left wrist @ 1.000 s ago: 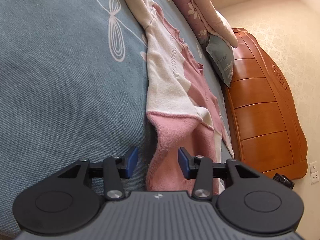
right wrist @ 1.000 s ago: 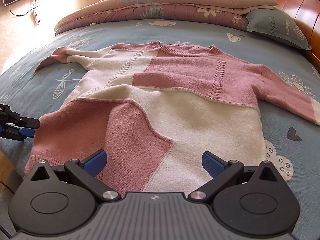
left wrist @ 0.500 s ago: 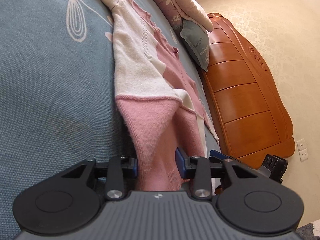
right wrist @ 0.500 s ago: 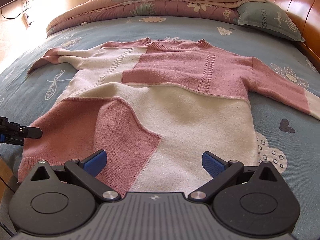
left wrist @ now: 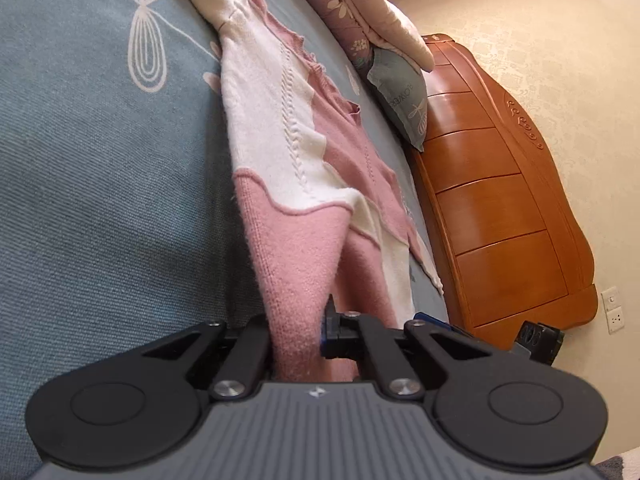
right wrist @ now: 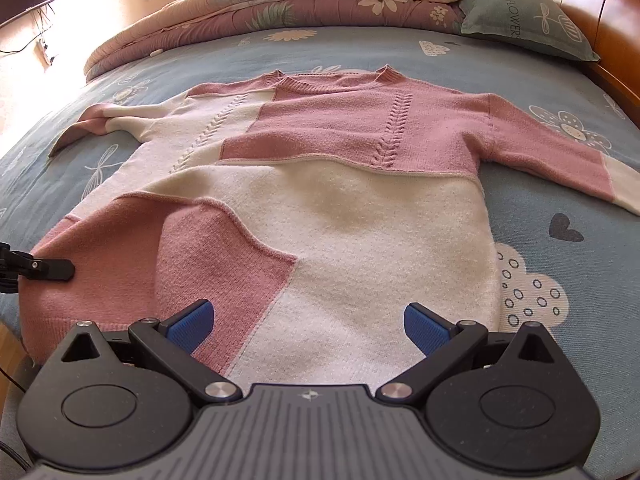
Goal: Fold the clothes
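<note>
A pink and cream knitted sweater (right wrist: pixel 320 208) lies spread flat on the bed, collar far, hem near. My left gripper (left wrist: pixel 298 332) is shut on the sweater's (left wrist: pixel 296 264) pink bottom-left corner, the knit pinched between its blue pads and lifted slightly off the sheet. In the right wrist view the left gripper (right wrist: pixel 64 270) shows at the far left edge, on that pink corner. My right gripper (right wrist: pixel 308 326) stands open just above the hem, pink knit by its left pad, cream by its right, nothing between the pads.
The blue patterned bedsheet (right wrist: pixel 560 240) surrounds the sweater. A folded floral quilt (right wrist: pixel 300 0) and a grey-green pillow (right wrist: pixel 524 24) lie at the far side. A wooden headboard (left wrist: pixel 500 208) stands on the right, with a wall socket (left wrist: pixel 612 308) beside it.
My left gripper moved onto the sweater's pink corner and shut on it, then raised it a little. The right gripper stayed open and drew slightly closer over the hem.
</note>
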### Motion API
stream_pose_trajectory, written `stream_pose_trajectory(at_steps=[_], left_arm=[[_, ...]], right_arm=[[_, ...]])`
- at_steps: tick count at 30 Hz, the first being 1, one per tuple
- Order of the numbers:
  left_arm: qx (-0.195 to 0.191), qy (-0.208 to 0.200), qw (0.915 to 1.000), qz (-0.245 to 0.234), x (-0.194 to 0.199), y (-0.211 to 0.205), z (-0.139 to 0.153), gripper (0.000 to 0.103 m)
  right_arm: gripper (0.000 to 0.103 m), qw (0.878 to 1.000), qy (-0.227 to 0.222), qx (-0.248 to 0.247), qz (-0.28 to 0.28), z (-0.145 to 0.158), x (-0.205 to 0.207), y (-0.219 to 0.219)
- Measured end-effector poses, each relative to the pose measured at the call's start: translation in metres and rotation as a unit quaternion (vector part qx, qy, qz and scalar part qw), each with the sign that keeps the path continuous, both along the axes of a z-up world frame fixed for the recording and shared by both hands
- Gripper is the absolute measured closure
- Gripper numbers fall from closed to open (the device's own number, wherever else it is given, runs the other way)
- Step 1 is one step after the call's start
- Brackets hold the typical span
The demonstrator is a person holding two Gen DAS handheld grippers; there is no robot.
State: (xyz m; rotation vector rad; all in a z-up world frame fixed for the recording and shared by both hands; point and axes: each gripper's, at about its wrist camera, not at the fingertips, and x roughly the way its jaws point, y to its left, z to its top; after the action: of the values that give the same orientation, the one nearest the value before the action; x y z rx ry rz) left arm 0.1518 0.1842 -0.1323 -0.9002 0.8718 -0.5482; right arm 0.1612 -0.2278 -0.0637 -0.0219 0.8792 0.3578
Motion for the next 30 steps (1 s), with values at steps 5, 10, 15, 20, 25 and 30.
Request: stream_pose_trajectory(at_steps=[5,10,15,20,25,30], left_arm=[[0.013,0.024,0.9994,0.019,-0.003,0.034,0.001,0.101],[0.039,0.081,0.9959,0.01,0.003,0.022,-0.025,0.1],[0.116,0.066,0.9907,0.023,-0.007,0.026,0.004,0.092],[0.239,0.014,0.9708,0.021,-0.017,0.018,0.056,0.083],[0.299,-0.042,0.9531,-0.013,-0.02,-0.025,0.088,0.077],[0.325,-0.085,0.9373,-0.094,-0.014,-0.099,0.087,0.067]], right_arm=[[0.0,1.0,-0.009,0.001,-0.017,0.007,-0.003,-0.02],[0.0,0.999,-0.003,0.0,-0.049,0.003,-0.004,-0.047],[0.0,0.998,0.012,0.015,-0.065,-0.002,-0.009,-0.071],[0.0,0.993,0.047,0.096,-0.06,-0.015,-0.009,-0.094],[0.0,0.977,0.083,0.181,-0.073,-0.037,-0.005,-0.11],[0.0,0.957,0.093,0.262,-0.078,-0.045,-0.001,-0.131]])
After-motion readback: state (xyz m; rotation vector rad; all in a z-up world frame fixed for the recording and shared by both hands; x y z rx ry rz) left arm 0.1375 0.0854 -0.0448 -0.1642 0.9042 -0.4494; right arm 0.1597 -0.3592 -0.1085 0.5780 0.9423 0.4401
